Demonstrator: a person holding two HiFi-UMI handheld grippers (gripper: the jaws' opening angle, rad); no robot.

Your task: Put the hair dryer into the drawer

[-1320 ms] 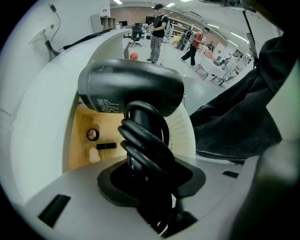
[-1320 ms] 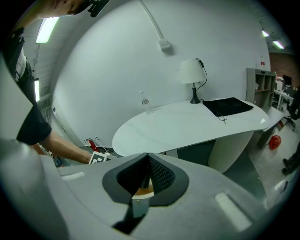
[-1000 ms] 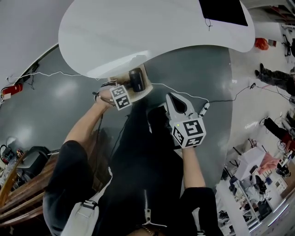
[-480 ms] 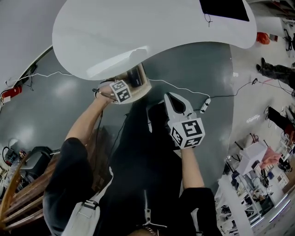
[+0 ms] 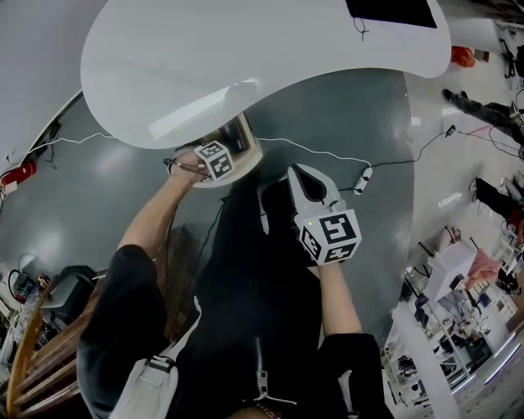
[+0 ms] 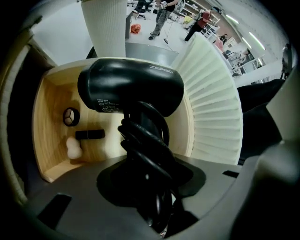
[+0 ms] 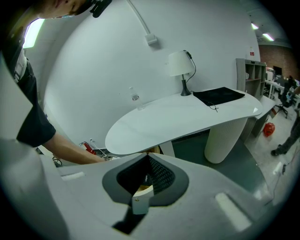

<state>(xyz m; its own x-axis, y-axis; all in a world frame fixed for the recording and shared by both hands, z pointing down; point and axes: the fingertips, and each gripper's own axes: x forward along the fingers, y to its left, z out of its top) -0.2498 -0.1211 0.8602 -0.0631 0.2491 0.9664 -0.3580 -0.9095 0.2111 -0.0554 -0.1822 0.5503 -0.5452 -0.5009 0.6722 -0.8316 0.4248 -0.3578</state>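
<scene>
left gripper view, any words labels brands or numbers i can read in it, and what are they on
No text can be read for certain.
Raised brand word on the barrel of the hair dryer: too faint and blurred to quote.
Printed label low on the barrel: several lines of print, too small to read.
Small things in the drawer: no print visible on them.

White worktop (image 5: 246, 57): black mat (image 5: 391, 10) at its 1 o'clock end, lamp (image 7: 179, 65) beside it. Below me, the open wooden drawer (image 6: 47, 101) holds a ring (image 6: 71, 116), a black stick (image 6: 90, 134) and a white lump (image 6: 73, 147), all at 9 o'clock.
</scene>
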